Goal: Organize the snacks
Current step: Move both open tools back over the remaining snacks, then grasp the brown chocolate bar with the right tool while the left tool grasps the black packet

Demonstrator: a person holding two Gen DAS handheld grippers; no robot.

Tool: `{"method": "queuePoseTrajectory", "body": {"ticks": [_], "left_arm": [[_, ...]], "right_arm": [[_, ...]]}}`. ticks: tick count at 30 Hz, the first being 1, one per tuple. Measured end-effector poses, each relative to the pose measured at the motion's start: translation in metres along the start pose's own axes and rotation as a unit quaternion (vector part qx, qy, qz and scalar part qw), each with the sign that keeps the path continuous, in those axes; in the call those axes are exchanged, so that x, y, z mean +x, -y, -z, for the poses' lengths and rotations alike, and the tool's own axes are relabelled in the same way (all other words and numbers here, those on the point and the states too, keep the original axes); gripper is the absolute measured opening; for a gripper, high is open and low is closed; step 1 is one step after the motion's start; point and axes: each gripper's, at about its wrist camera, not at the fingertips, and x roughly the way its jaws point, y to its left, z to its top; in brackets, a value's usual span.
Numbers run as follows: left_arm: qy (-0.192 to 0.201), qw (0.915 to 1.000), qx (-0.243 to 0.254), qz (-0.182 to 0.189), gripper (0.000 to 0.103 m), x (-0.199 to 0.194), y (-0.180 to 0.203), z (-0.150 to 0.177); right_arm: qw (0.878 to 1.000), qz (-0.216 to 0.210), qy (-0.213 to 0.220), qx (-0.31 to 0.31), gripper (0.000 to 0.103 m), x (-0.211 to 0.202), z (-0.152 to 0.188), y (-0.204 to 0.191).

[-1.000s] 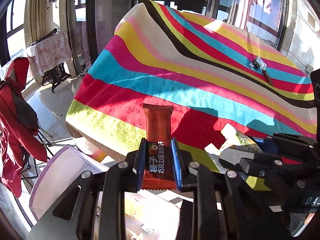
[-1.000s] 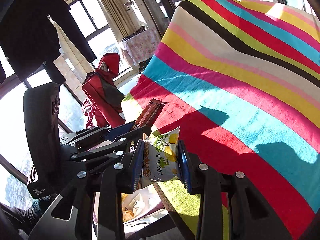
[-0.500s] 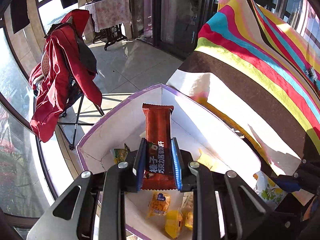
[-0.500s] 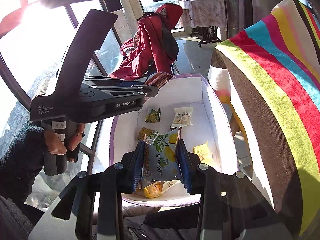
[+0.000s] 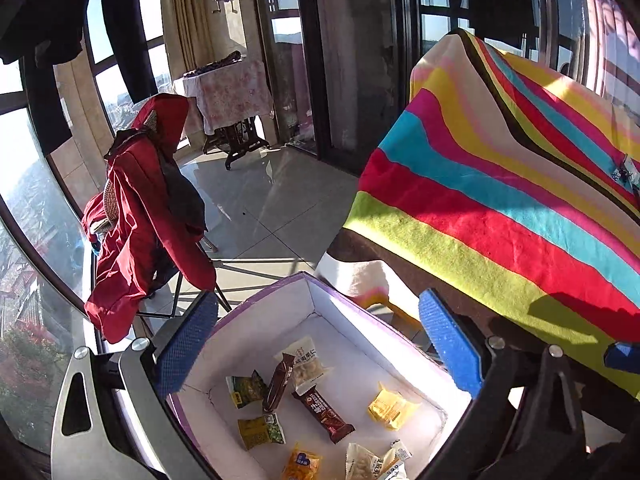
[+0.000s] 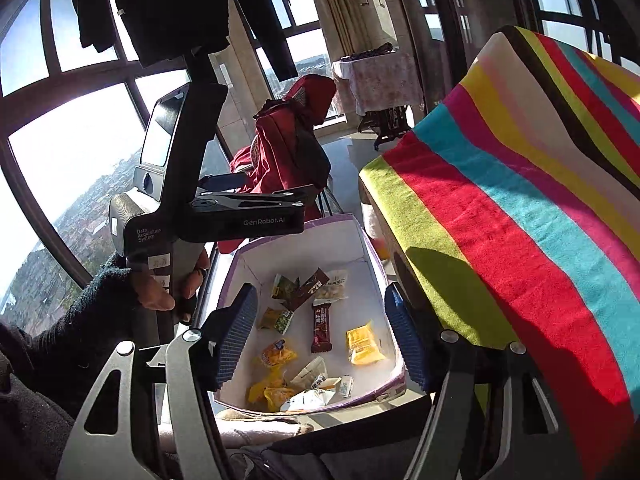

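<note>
A white box with a purple rim (image 5: pixel 260 300) (image 6: pixel 332 222) stands on the floor beside the striped table. Several snack packets lie in it, among them a red-brown bar (image 5: pixel 323 414) (image 6: pixel 322 326) and a yellow packet (image 5: pixel 390 406) (image 6: pixel 362 342). My left gripper (image 5: pixel 318 344) hangs above the box, its jaws opening wide with nothing between them. My right gripper (image 6: pixel 320 338) is also above the box, jaws opening, nothing between them either. In the right wrist view a person's hand (image 6: pixel 156 296) holds the left gripper's handle, left of the box.
A table under a bright striped cloth (image 5: pixel 500 208) (image 6: pixel 520 200) rises right of the box. A red jacket on a folding chair (image 5: pixel 140 220) (image 6: pixel 288 152) stands beyond it on the tiled floor (image 5: pixel 272 208). A small cloth-covered table (image 5: pixel 228 92) stands by the windows.
Both grippers swung from the striped table to above the box and opened. The red-brown bar left the left jaws and the white-green packet left the right jaws; both are gone from the grips.
</note>
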Motion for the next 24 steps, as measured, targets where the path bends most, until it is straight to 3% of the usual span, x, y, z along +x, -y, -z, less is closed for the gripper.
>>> {"method": "queuePoseTrajectory", "body": {"ticks": [2,4,7,10,14,16,19,21,24], "left_arm": [[0.011,0.9984,0.022,0.05,0.101,-0.004,0.038,-0.014],[0.009,0.9913,0.05,0.122,0.101,-0.005,0.086,-0.028],[-0.025,0.9669,0.1,0.233,0.101,0.005,0.164,-0.045],[-0.044,0.9391,0.149,0.306,0.101,0.018,0.258,-0.06],[-0.05,0.9178,0.173,0.354,0.101,0.047,0.367,-0.082],[-0.051,0.9183,0.181,0.349,0.101,0.063,0.41,-0.087],[-0.055,0.9186,0.198,0.338,0.101,0.075,0.455,-0.086],[-0.048,0.9198,0.206,0.331,0.101,0.079,0.467,-0.085],[-0.063,0.9145,0.207,0.342,0.101,0.084,0.466,-0.083]], "right_arm": [[0.998,0.041,0.037,0.026,0.07,-0.038,0.0,0.031],[0.992,0.094,0.069,0.054,0.072,-0.076,0.005,0.065],[0.969,0.19,0.101,0.118,0.078,-0.122,0.017,0.126],[0.93,0.282,0.11,0.21,0.078,-0.153,0.034,0.202],[0.88,0.345,0.115,0.304,0.078,-0.186,0.055,0.289],[0.864,0.358,0.118,0.335,0.078,-0.196,0.058,0.321],[0.85,0.374,0.11,0.354,0.078,-0.201,0.055,0.36],[0.851,0.383,0.093,0.348,0.078,-0.193,0.043,0.379],[0.851,0.397,0.063,0.337,0.078,-0.177,0.025,0.406]]}}
